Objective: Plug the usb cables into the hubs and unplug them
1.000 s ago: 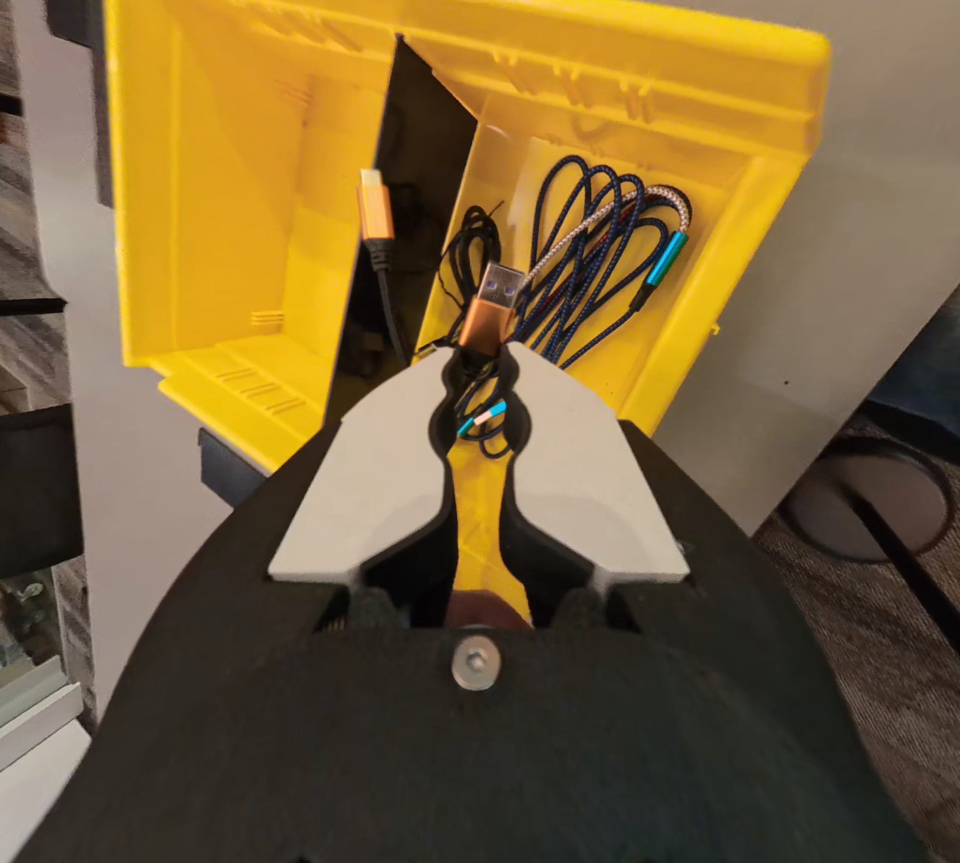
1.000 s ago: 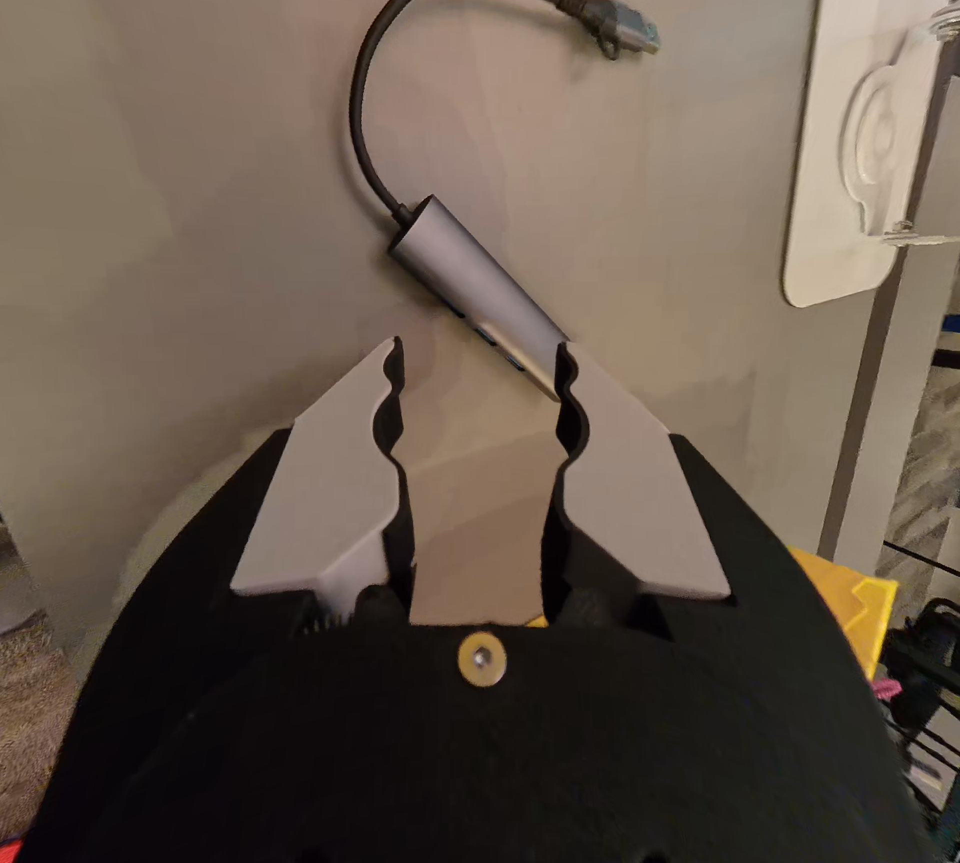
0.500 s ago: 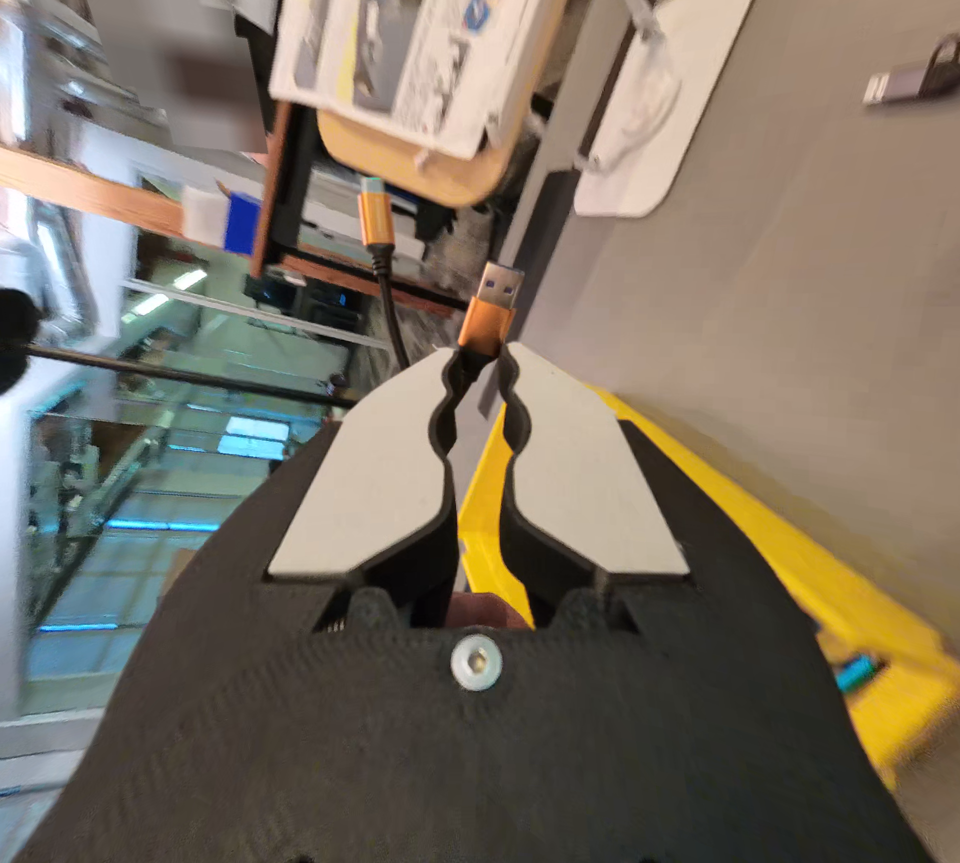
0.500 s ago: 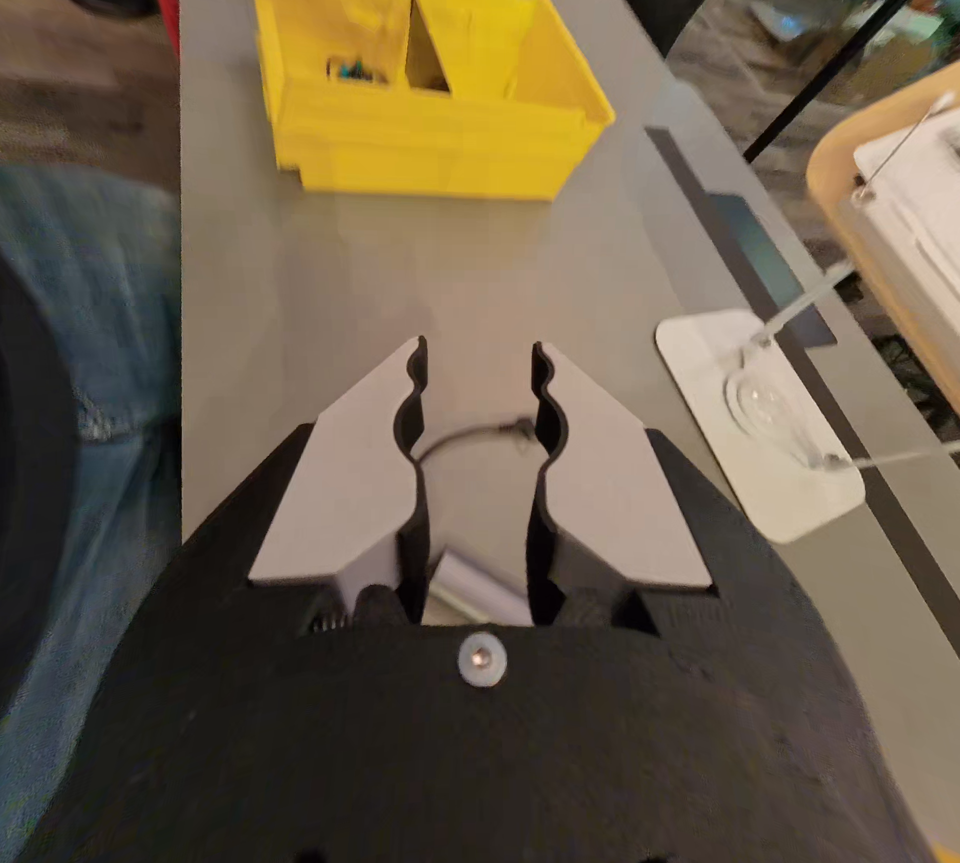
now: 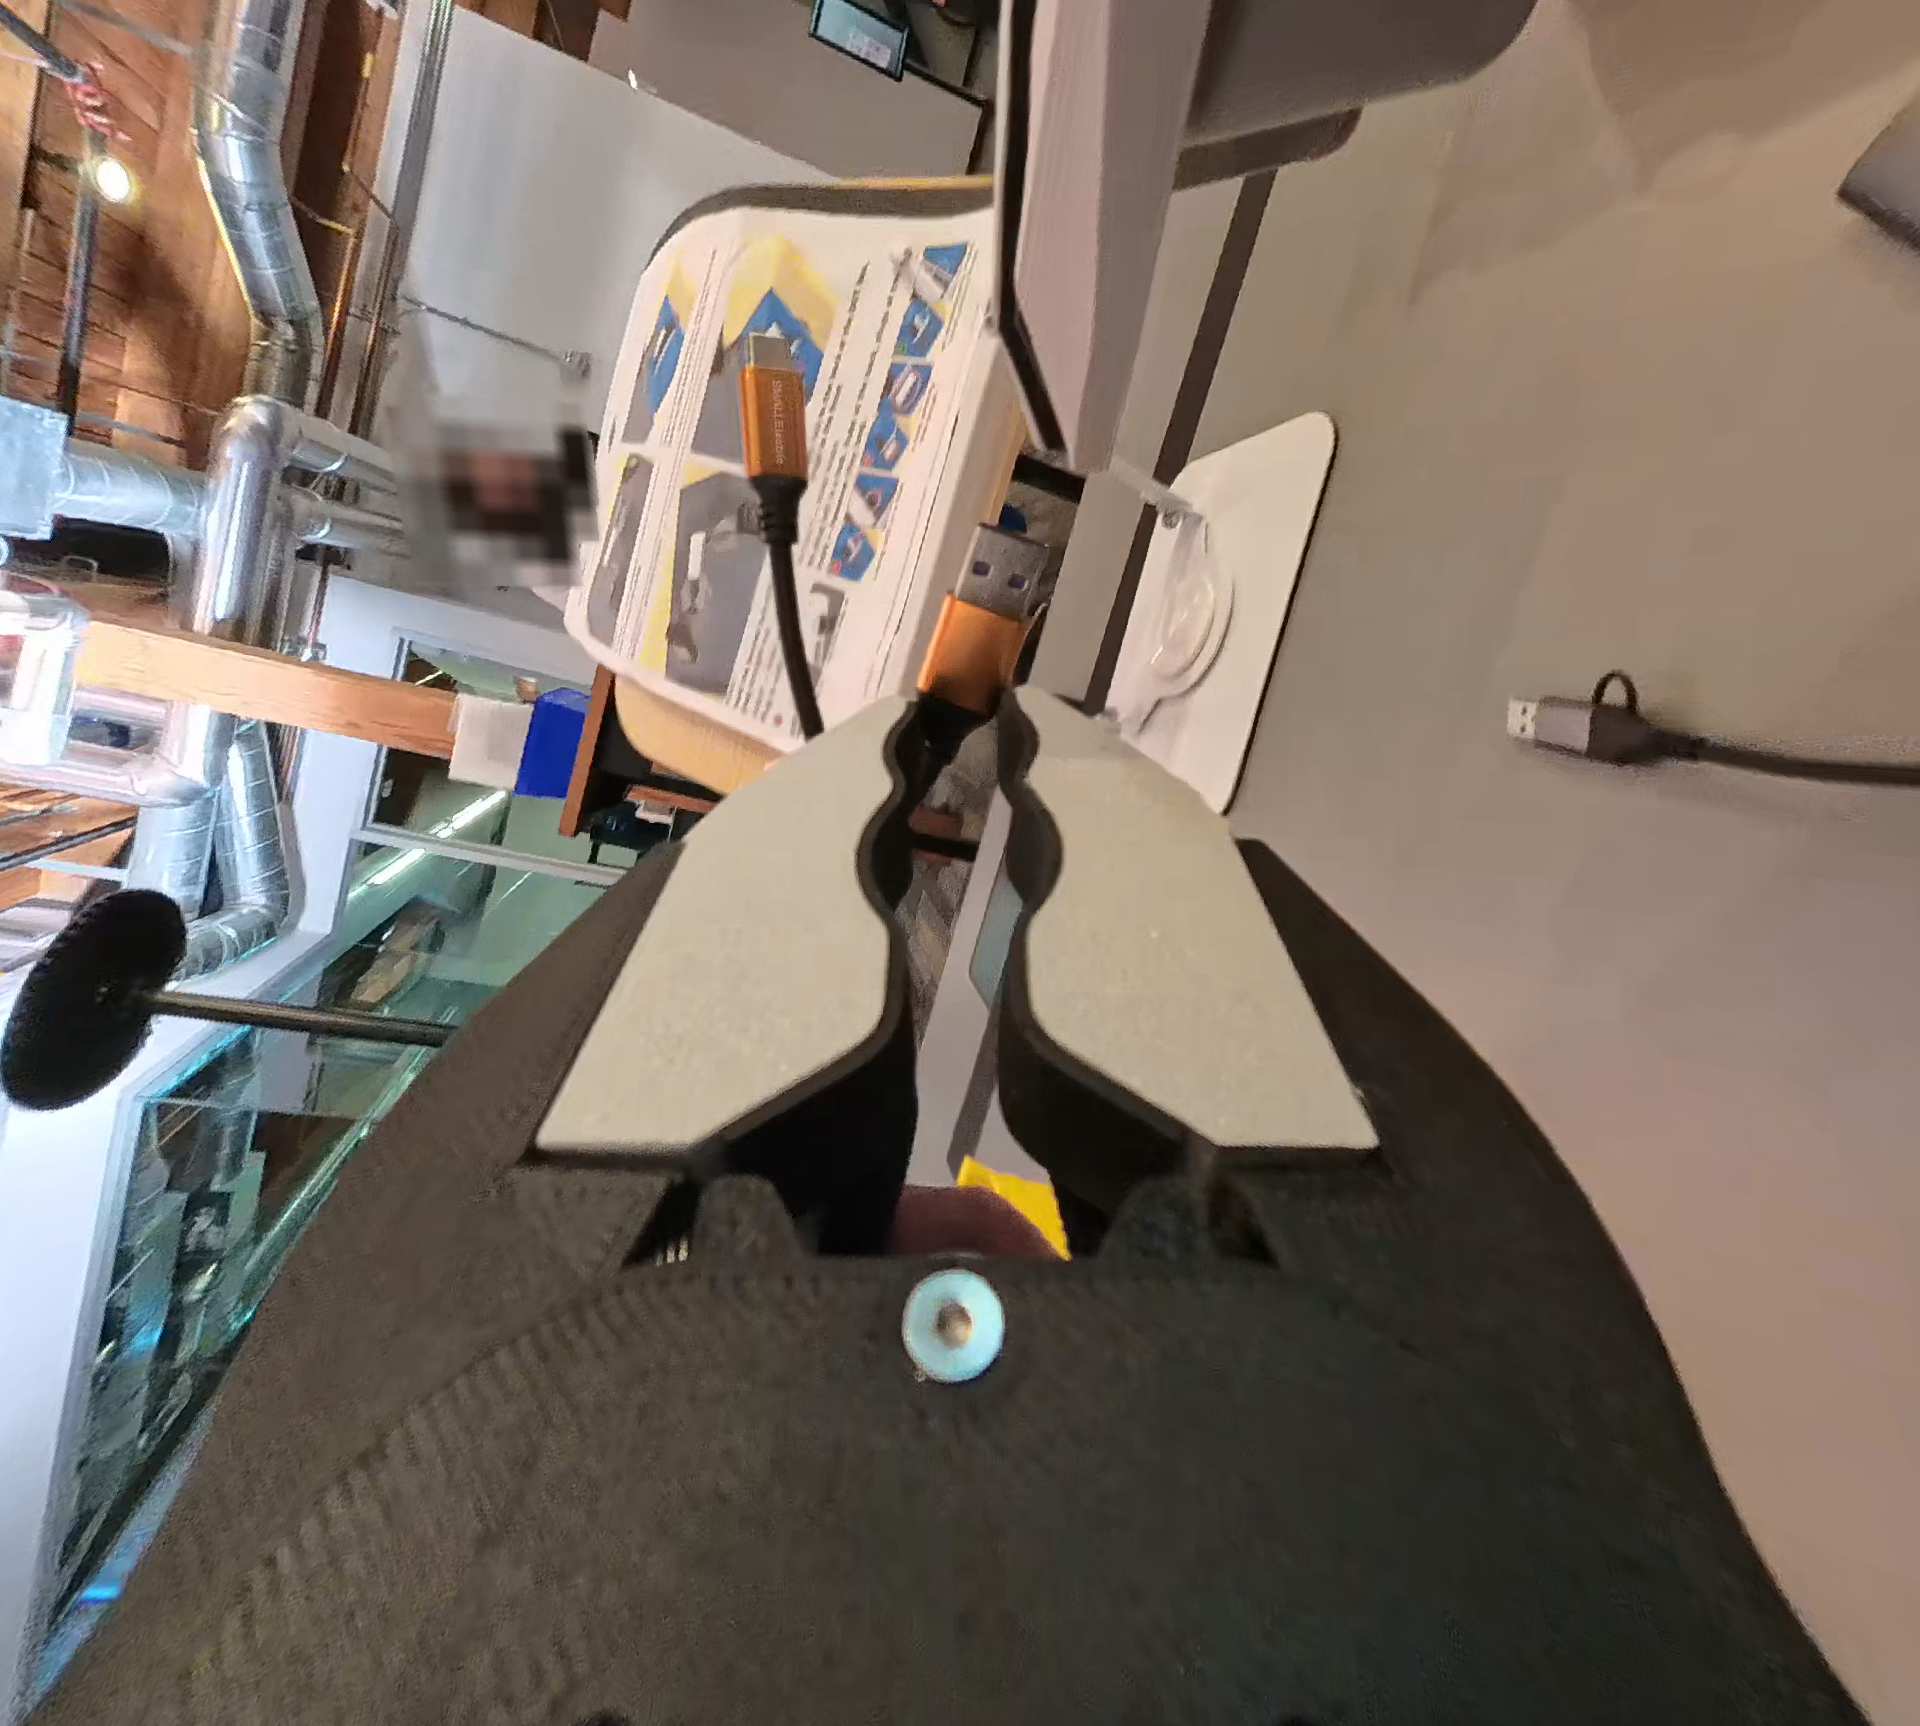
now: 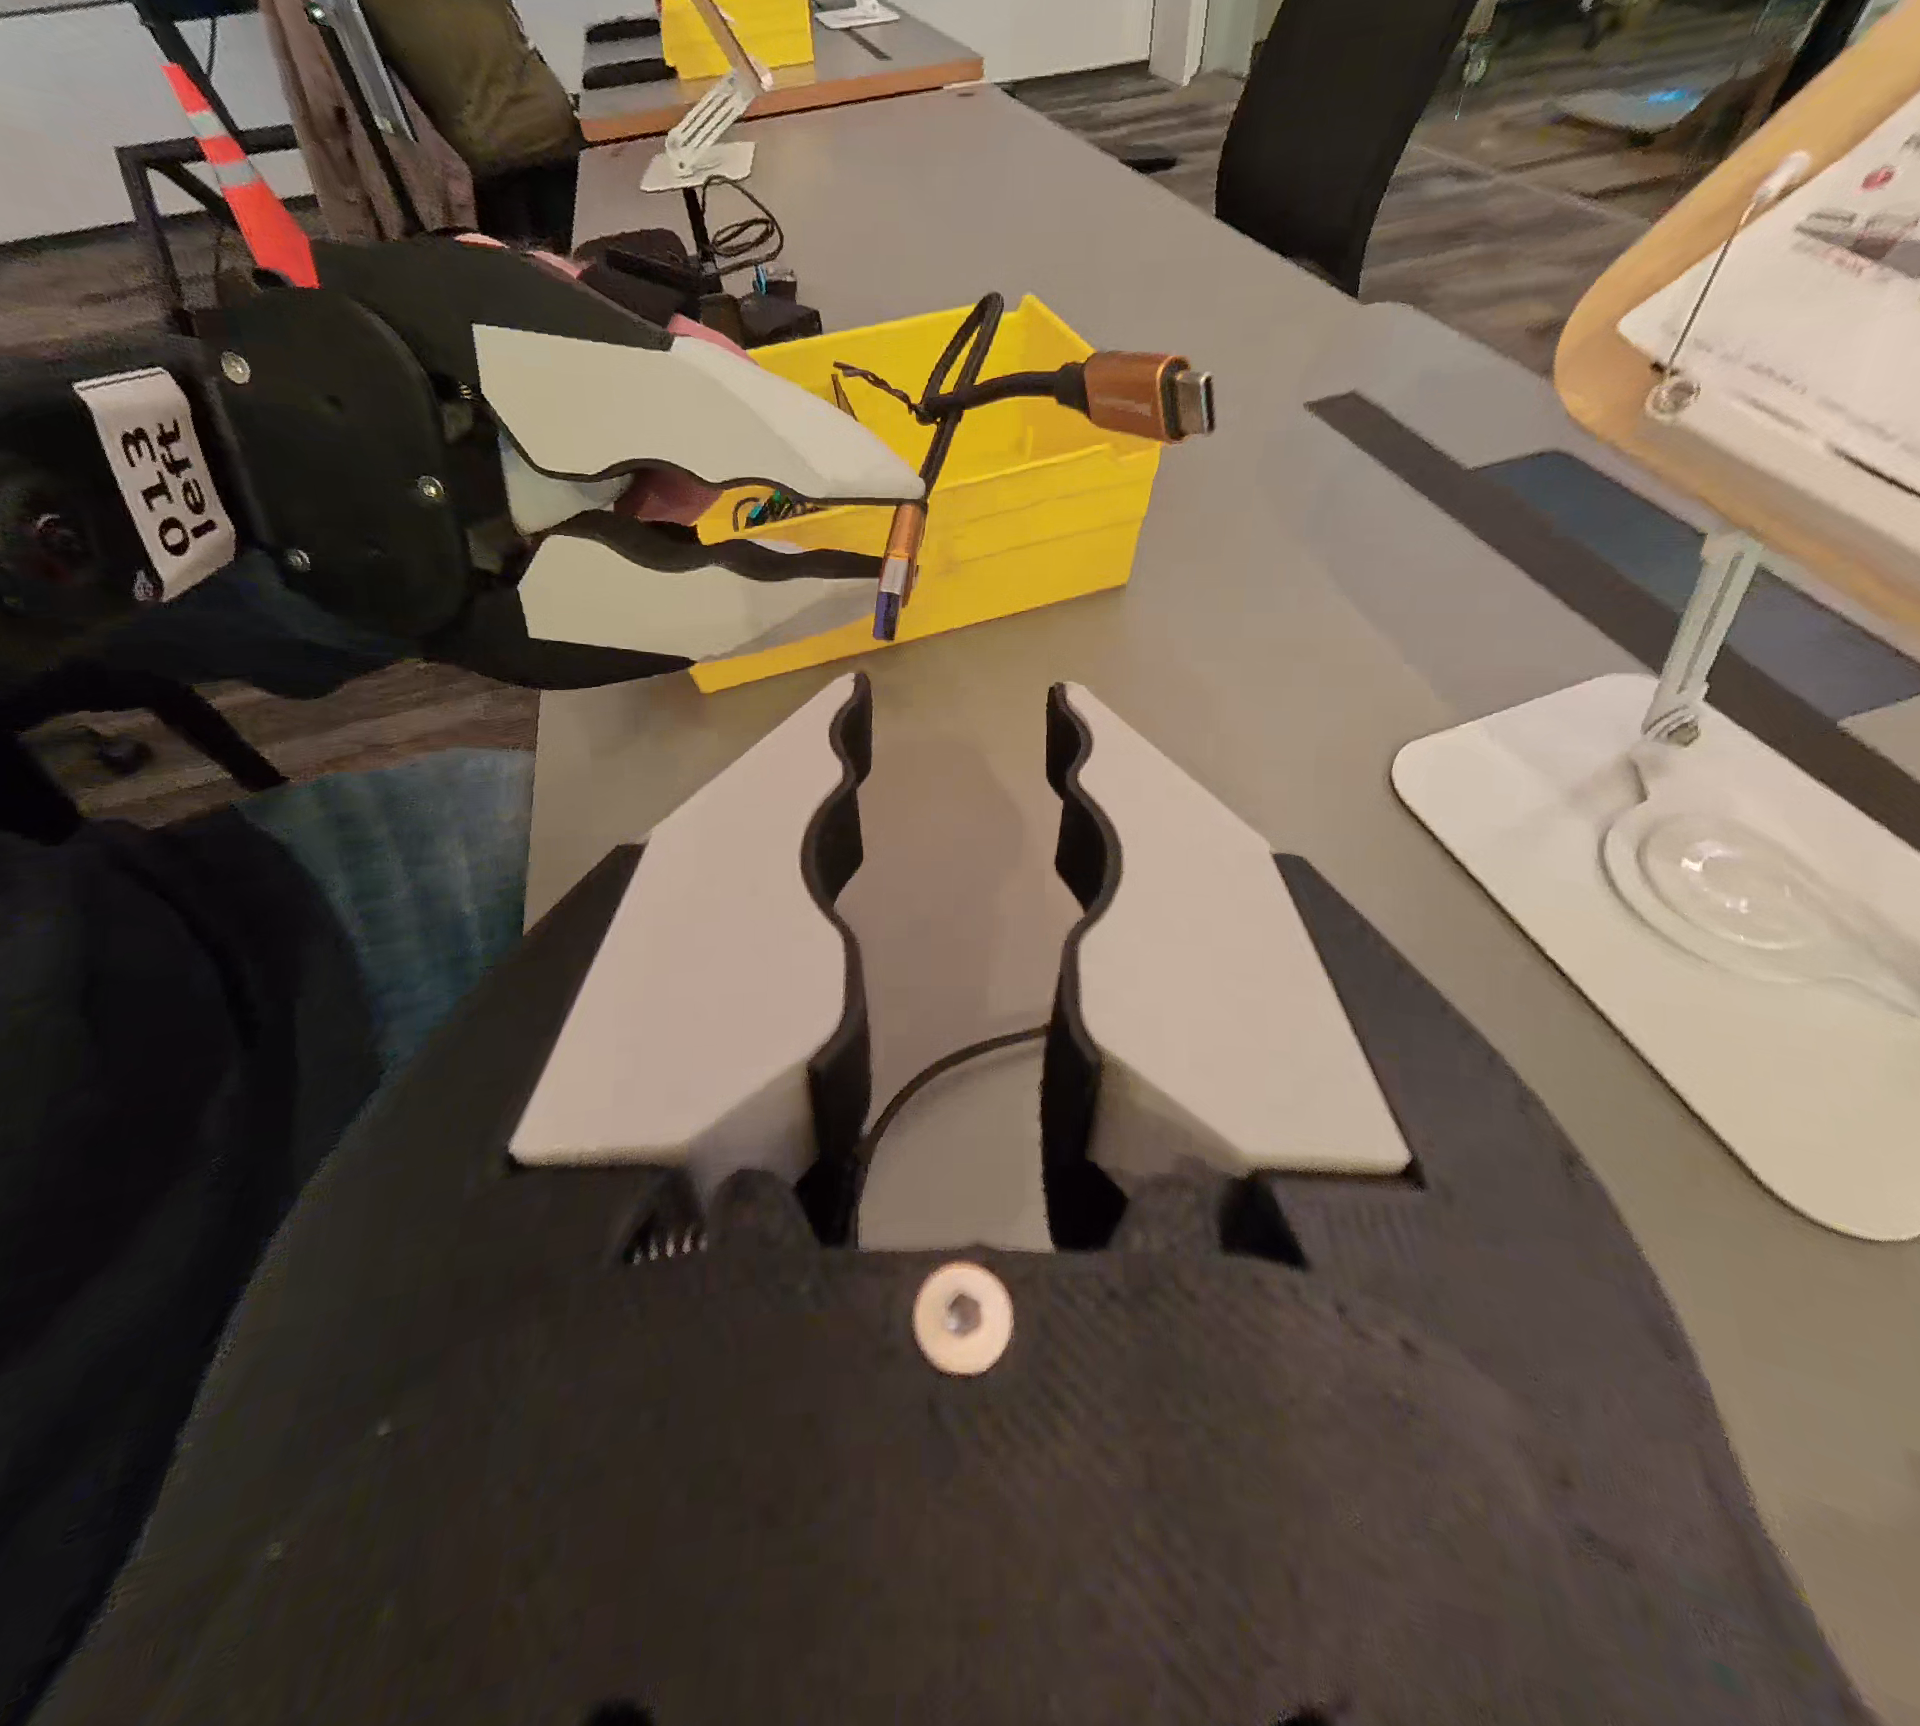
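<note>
My left gripper (image 5: pixel 961 710) is shut on the orange USB-A plug (image 5: pixel 977 637) of a black cable and holds it in the air, rolled on its side. The cable's orange USB-C end (image 5: pixel 771 419) dangles free beside it. In the right wrist view the left gripper (image 6: pixel 896 556) holds this plug (image 6: pixel 900 570) pointing down, in front of the yellow bin (image 6: pixel 1039 523). My right gripper (image 6: pixel 956 700) is open and empty above the grey table. The hub's black lead (image 6: pixel 935 1068) shows between its fingers, and the hub's body is hidden. The hub's own plug (image 5: pixel 1569 726) lies on the table.
A white stand base (image 6: pixel 1662 949) carries a clipboard with printed sheets (image 6: pixel 1787 253) at the right. The bin holds more cables. A black chair (image 6: pixel 1361 35) stands across the table. A person's legs are at the left table edge. A second desk stands behind. Across from one pair of fingers to the other is roughly 5 centimetres.
My left gripper lifted the orange-plug cable out of the yellow bin and rolled sideways over the table. My right gripper tilted up from above the hub to look along the table.
</note>
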The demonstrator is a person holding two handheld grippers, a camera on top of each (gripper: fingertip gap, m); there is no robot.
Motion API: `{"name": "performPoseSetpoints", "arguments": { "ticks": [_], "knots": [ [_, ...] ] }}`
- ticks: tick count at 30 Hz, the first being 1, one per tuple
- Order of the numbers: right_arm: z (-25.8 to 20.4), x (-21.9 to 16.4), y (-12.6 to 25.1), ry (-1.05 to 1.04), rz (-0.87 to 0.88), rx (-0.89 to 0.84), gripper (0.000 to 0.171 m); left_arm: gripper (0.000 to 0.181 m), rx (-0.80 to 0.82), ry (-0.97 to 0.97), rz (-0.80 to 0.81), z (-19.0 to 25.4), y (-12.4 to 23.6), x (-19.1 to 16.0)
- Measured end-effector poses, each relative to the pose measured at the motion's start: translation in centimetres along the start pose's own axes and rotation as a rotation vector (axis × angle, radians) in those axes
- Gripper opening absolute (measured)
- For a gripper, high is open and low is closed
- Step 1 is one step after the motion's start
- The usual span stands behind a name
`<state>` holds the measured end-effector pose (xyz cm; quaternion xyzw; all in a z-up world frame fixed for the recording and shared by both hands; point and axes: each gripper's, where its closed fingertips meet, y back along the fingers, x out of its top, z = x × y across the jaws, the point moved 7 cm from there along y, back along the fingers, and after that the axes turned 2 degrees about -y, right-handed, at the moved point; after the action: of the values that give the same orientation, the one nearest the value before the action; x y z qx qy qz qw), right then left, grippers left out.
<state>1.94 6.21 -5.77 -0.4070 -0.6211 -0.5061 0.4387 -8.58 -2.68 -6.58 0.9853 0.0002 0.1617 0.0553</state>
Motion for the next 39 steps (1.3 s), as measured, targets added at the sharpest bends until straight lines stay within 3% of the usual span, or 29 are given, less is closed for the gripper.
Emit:
{"name": "performPoseSetpoints", "arguments": {
  "ticks": [11,21,25,29,33,39],
  "knots": [
    [0.7,-2.3,0.7,-0.027,-0.051,-0.008,0.030,0.013,-0.055,0.013,0.026,2.5,-2.0,1.7],
    [0.8,-3.1,0.0,-0.050,-0.023,0.004,0.005,0.013,-0.099,0.008,0.008,3.2,-2.5,2.2],
    [0.9,-3.1,-0.3,-0.071,0.008,0.036,0.003,0.013,-0.104,0.030,0.014,2.9,-2.6,1.9],
    [1.8,-3.3,0.0,-0.188,0.050,0.125,0.002,0.020,-0.173,0.083,0.101,2.2,-1.9,2.0],
    [2.5,-4.0,0.5,-0.336,0.067,0.322,0.002,0.033,-0.262,0.050,0.215,0.0,-0.7,2.2],
    [1.6,-4.8,-0.4,-0.340,-0.010,0.455,0.002,0.046,-0.478,-0.044,0.389,-2.0,-0.2,3.6]
  ]
}}
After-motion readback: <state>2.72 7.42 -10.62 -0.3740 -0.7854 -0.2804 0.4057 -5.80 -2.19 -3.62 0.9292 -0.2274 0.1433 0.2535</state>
